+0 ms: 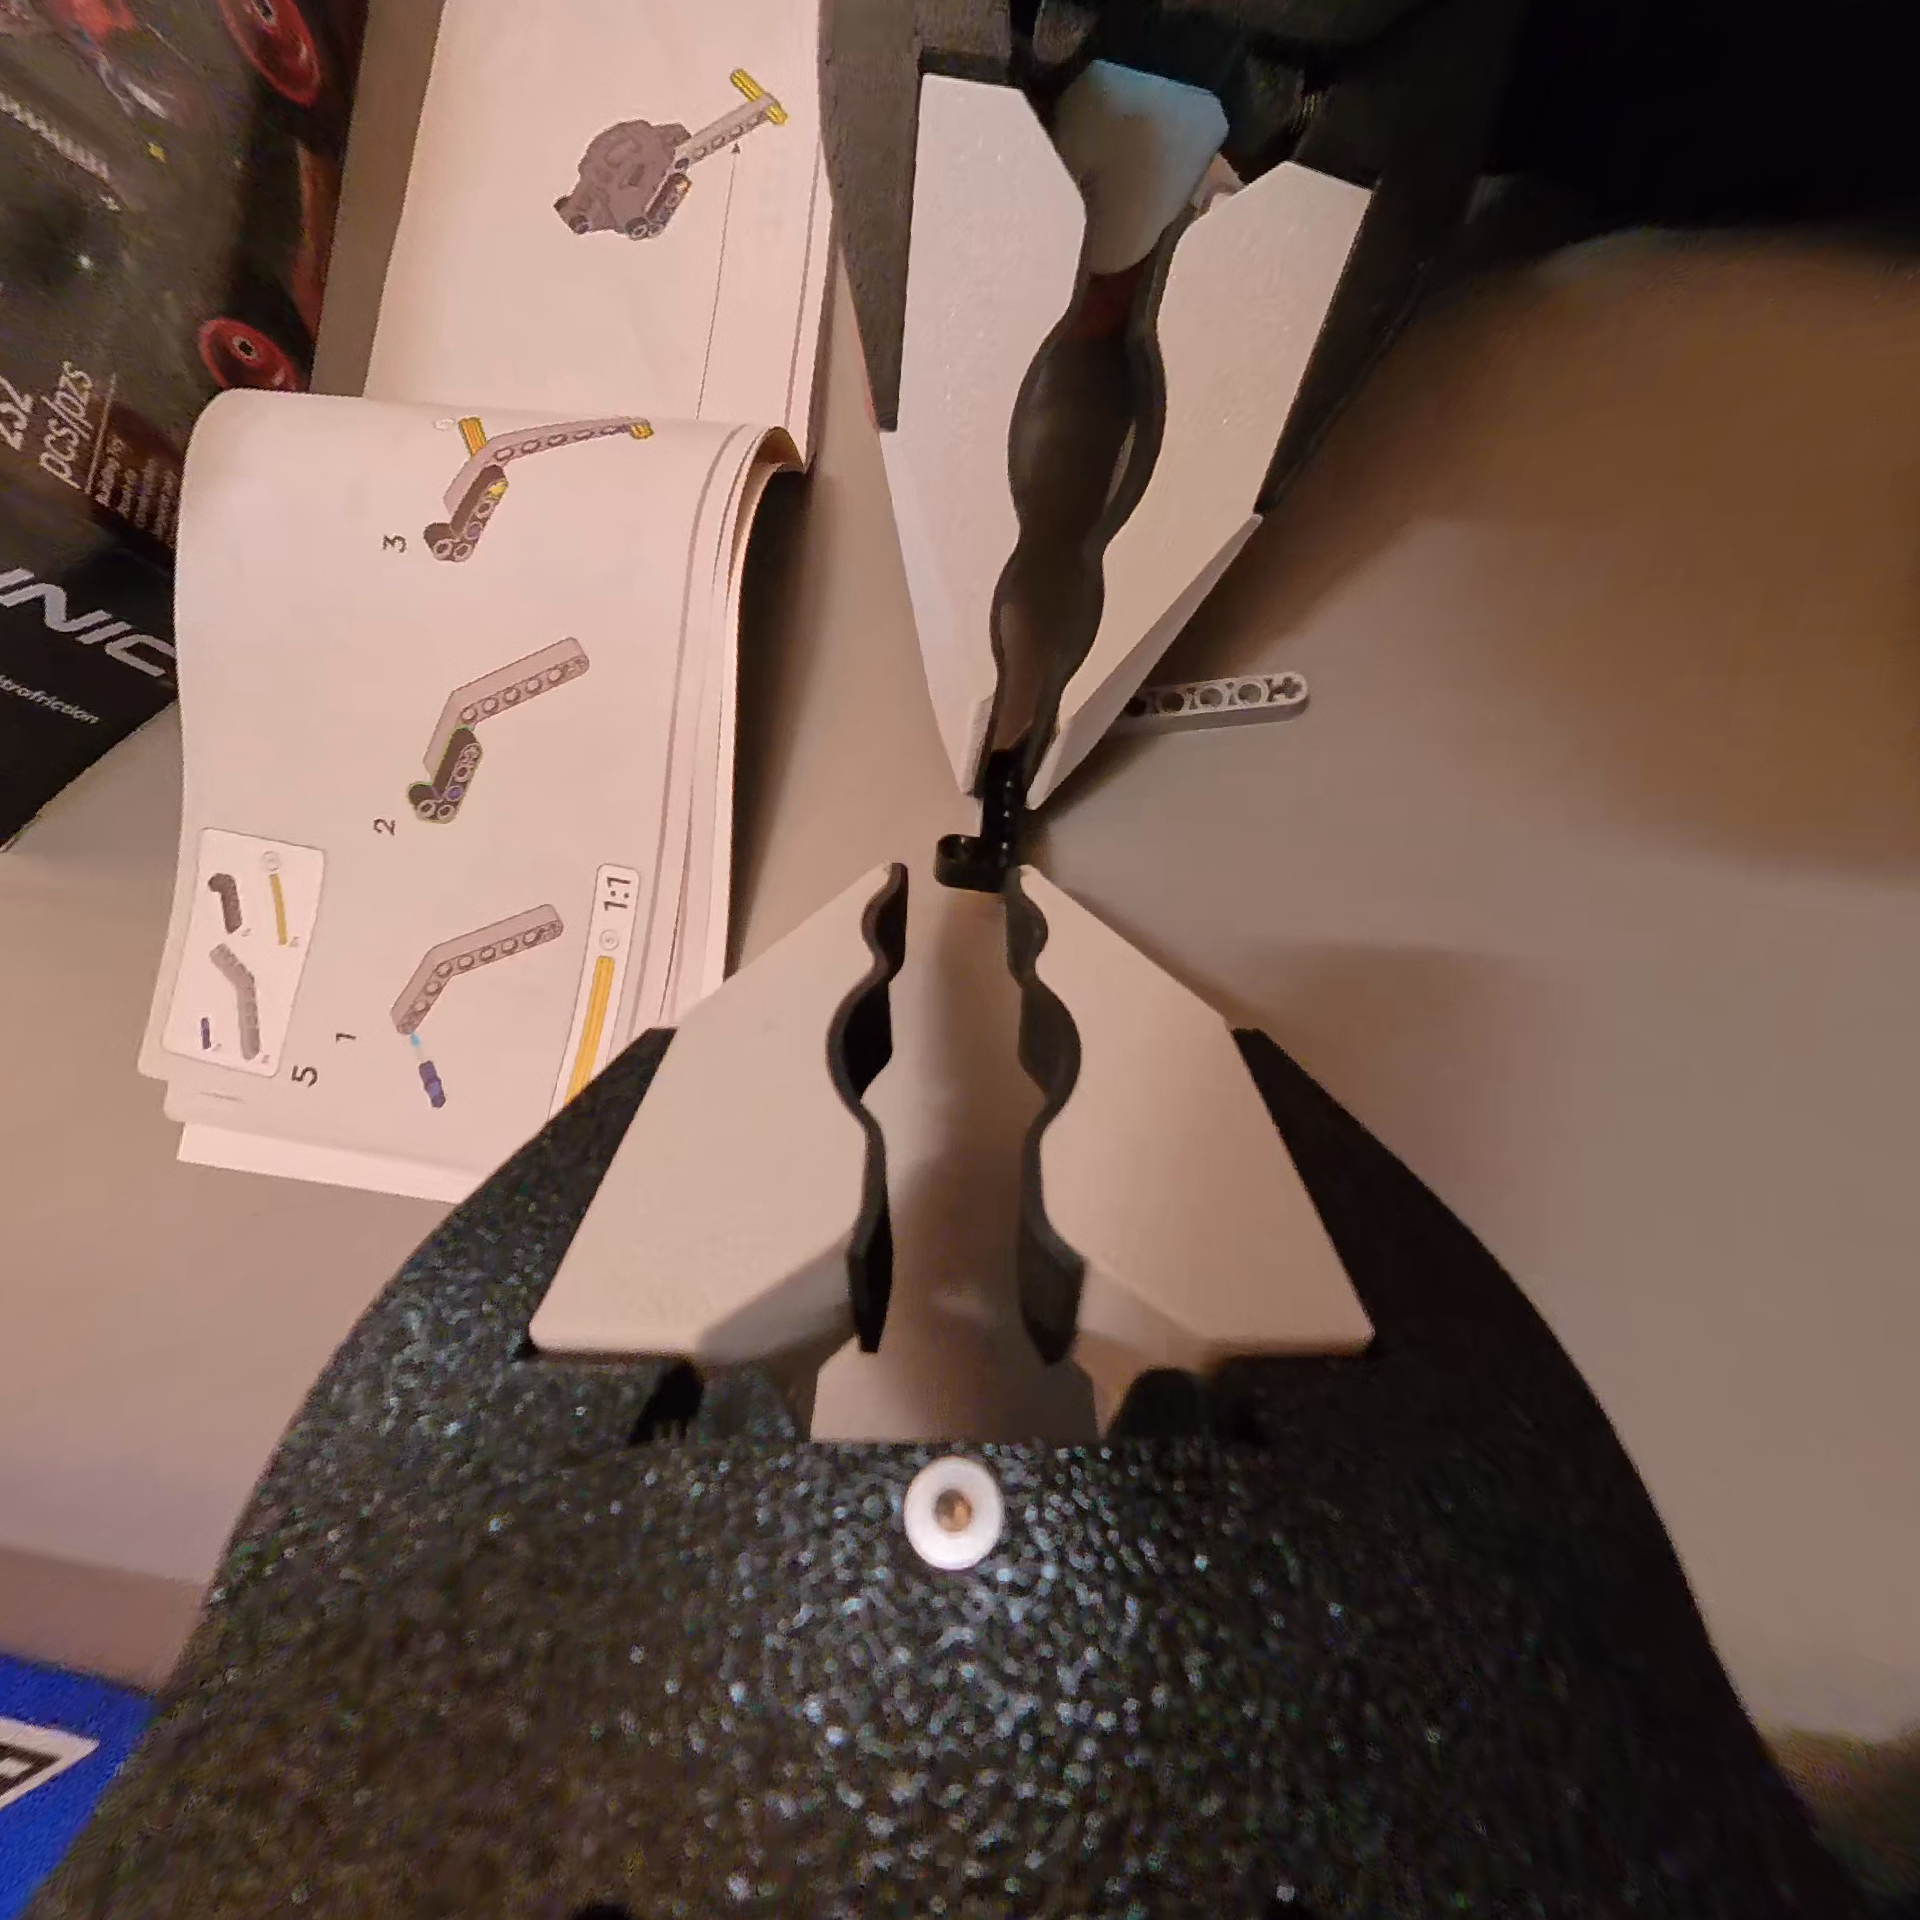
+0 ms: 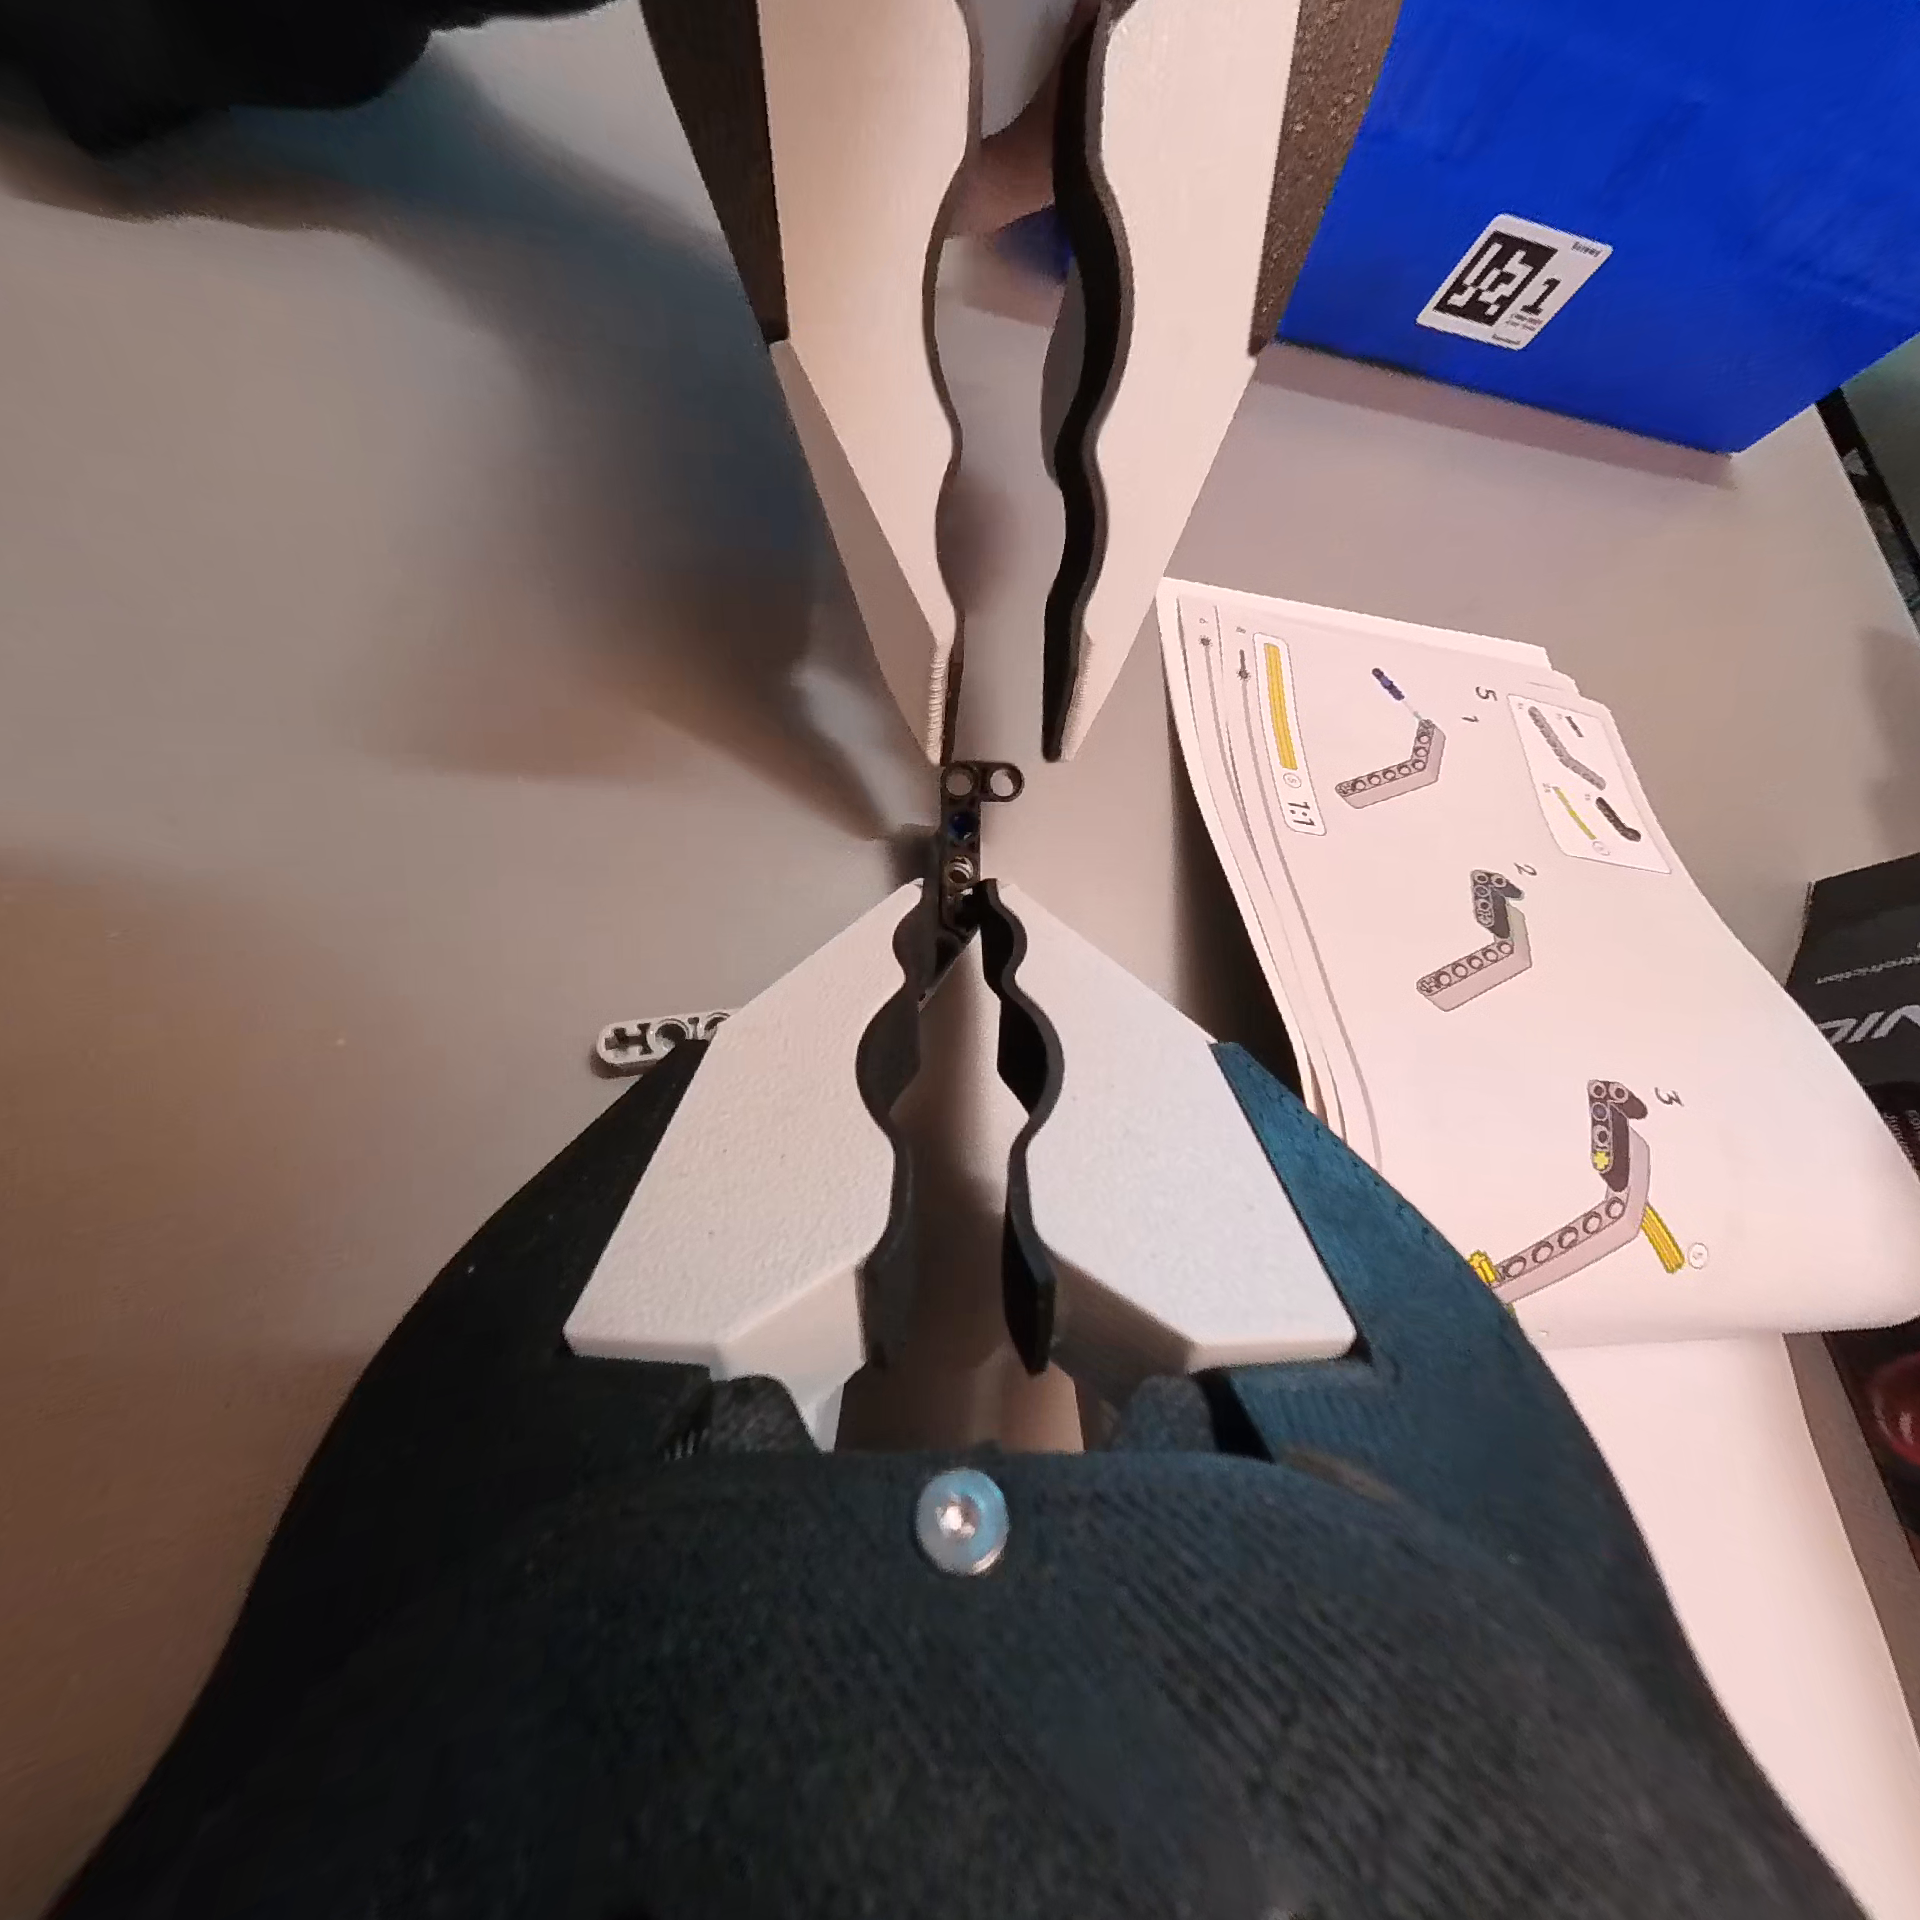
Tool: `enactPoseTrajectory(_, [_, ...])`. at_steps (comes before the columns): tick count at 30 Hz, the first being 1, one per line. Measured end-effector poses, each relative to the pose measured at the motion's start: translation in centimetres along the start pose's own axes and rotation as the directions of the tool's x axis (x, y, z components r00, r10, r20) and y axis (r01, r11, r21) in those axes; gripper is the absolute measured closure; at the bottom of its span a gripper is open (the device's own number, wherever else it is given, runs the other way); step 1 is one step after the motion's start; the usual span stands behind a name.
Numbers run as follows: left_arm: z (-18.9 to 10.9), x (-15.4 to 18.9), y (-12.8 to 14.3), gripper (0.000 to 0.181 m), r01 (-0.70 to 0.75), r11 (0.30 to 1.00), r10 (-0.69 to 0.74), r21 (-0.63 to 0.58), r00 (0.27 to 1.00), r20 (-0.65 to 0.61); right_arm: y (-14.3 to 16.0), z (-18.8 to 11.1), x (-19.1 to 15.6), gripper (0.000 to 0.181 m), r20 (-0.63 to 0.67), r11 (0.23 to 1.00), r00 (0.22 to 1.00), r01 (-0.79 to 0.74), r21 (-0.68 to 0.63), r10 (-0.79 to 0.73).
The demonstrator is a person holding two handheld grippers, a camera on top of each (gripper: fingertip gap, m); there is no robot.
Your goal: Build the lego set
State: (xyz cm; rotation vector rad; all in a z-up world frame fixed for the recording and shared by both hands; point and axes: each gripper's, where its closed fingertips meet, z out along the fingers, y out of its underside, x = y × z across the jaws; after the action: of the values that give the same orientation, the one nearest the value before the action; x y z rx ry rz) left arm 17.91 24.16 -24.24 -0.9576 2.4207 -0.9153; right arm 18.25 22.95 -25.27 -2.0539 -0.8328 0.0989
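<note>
Right gripper [image 2: 961,899] fingers clamped on black L-shaped beam [image 2: 961,821], long axis pointing away toward left gripper [image 1: 956,878]; left fingers apart, straddling its short foot. Grey beam [image 1: 1226,694] lies on worktop [image 1: 1558,935].

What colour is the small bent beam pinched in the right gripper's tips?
Black, with a blue pin in one hole. The bent beam shows best in the right wrist view, in the right gripper.

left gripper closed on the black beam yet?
No: in the left wrist view the left gripper has a clear gap between its fingertips, and the black beam, held by the right gripper, sits just beyond them.
</note>
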Motion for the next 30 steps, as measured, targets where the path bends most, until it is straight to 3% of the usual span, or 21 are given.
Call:
enactPoseTrajectory(6, [0.20,0.13,-0.03,0.170,0.002,1.000,-0.002,0.012,1.000,-0.014,0.10,-0.09,0.10,0.176,-0.010,1.000,1.000,0.005,-0.007,-0.005])
enactPoseTrajectory(13, [0.40,0.62,-0.84,0.164,-0.019,0.999,0.020,0.050,0.999,-0.028,-0.04,-0.01,-0.16,0.176,0.002,1.000,1.000,0.013,-0.006,-0.013])
enactPoseTrajectory(18, [0.28,0.29,-0.69,0.178,-0.010,0.999,0.011,0.050,1.000,-0.012,-0.12,0.02,-0.31,0.176,0.010,1.000,1.000,0.013,0.000,-0.013])
enactPoseTrajectory(20, [0.17,0.21,-0.63,0.176,-0.011,0.999,0.011,0.053,1.000,-0.005,-0.09,-0.01,-0.29,0.176,0.008,1.000,1.000,0.015,-0.003,-0.015])
enactPoseTrajectory(23, [0.05,0.24,-0.70,0.159,-0.028,0.998,0.027,0.049,1.000,0.007,-0.02,-0.06,-0.22,0.176,0.000,1.000,1.000,0.026,-0.013,-0.026])
enactPoseTrajectory(30, [0.33,0.73,-0.41,0.166,-0.042,0.999,0.042,0.018,0.999,0.011,-0.83,-0.46,-0.24,0.176,0.009,0.999,0.999,0.031,0.011,-0.031])
